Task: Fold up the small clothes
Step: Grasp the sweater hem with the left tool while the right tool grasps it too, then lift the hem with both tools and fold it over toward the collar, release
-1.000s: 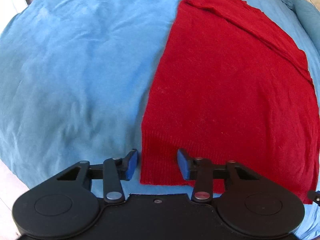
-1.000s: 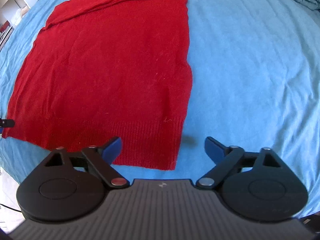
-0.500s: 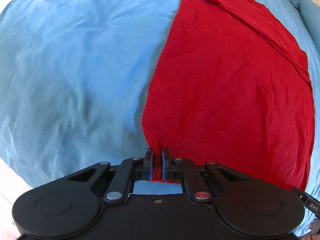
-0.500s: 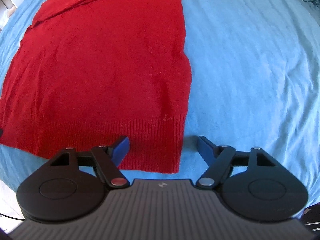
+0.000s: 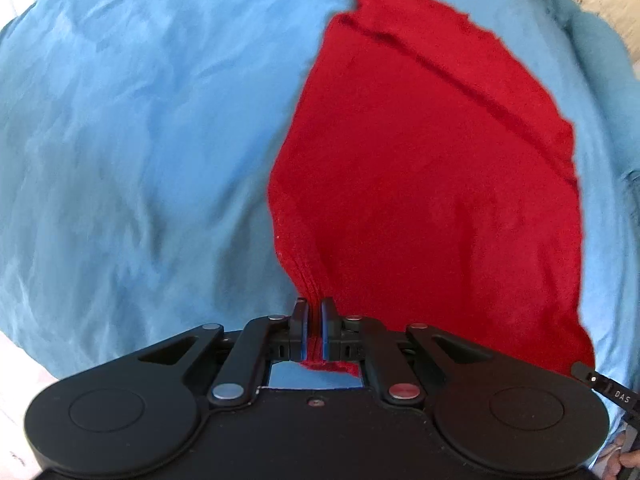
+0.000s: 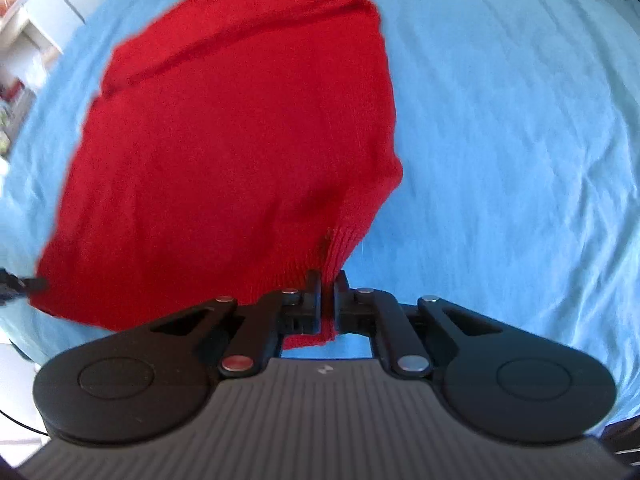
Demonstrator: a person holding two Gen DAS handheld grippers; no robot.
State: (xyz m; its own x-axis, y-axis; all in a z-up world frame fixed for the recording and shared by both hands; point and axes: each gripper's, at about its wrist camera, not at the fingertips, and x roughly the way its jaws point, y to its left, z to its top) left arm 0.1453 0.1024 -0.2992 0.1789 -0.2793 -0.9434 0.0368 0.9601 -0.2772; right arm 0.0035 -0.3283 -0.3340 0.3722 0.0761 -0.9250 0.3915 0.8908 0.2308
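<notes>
A red knitted garment [image 5: 432,168] lies on a blue sheet [image 5: 132,140], sleeves folded across its far end. My left gripper [image 5: 314,312] is shut on the ribbed hem at the near left corner and lifts it off the sheet. In the right wrist view the same garment [image 6: 240,140] fills the left half. My right gripper [image 6: 327,284] is shut on the ribbed hem at the near right corner, also raised. The hem between the two corners sags. The tip of the right gripper shows at the left wrist view's right edge [image 5: 600,386].
The blue sheet [image 6: 520,140] covers a bed and spreads wide on both sides of the garment. A blue pillow [image 5: 600,52] lies at the far right. White shelving [image 6: 28,32] stands beyond the bed's left edge. The near bed edge is just below the grippers.
The left gripper closed on the left hem corner first, then the right gripper closed on the right corner. Both corners have now risen off the sheet and the garment's near end bunches up.
</notes>
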